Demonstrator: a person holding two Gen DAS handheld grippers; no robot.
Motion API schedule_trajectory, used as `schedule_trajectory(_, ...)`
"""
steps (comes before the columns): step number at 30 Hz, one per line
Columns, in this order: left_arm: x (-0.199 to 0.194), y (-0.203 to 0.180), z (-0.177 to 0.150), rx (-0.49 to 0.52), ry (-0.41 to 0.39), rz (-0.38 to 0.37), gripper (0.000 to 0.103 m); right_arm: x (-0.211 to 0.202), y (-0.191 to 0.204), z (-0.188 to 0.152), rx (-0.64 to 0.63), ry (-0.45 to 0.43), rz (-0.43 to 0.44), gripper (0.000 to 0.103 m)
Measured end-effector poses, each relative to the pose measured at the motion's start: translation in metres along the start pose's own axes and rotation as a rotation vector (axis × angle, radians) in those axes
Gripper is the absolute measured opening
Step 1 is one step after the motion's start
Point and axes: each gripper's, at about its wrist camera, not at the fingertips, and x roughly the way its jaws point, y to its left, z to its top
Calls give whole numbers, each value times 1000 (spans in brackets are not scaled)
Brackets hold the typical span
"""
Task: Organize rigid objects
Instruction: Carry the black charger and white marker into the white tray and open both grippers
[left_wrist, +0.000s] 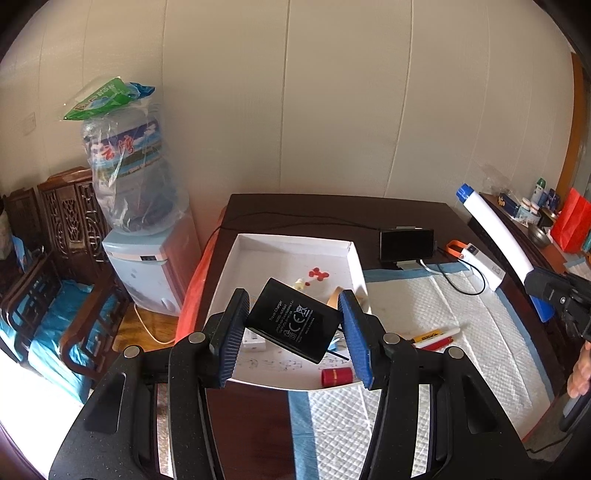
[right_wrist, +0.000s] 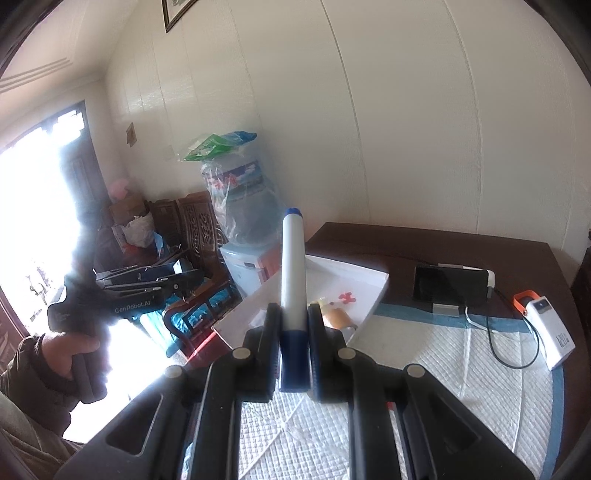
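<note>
left tongs: left gripper (left_wrist: 293, 325) clamped on the black charger (left_wrist: 293, 320), pads on its two edges, block tilted and up in the air over the white tray (left_wrist: 236, 258)
right tongs: right gripper (right_wrist: 293, 326) squeezed narrow on a white marker (right_wrist: 293, 273), blue cap end down between the pads, other end sticking up and forward
where stuff is: both items carried above the table, neither set down yet; tray already holding a small red cylinder (left_wrist: 336, 376) near its front rim plus some red bits
doing it well: probably best to lower the charger flat into a bare patch of the tray before letting go, clear of the red cylinder; same for the marker, laid on its side so no rolling off
watch out: charger gripped at a slant, could swing on release
readable: "Travel Charger" and a CE mark on the charger; "GenRobot.AI" on the other handle in the right view; rest too small
</note>
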Motion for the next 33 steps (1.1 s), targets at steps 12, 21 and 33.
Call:
schedule_trajectory(12, 15, 41, 8, -21, 10, -3, 50, 44, 21, 15, -27, 23, -1, 13)
schedule_trajectory(21, 74, 72, 30, -88, 44, -33, 50, 109, 12, 18, 0, 124, -53, 13)
schedule_trajectory(33, 195, 62, 13, -116, 247, -95, 50, 210, -14, -10, 125, 307, -87, 12)
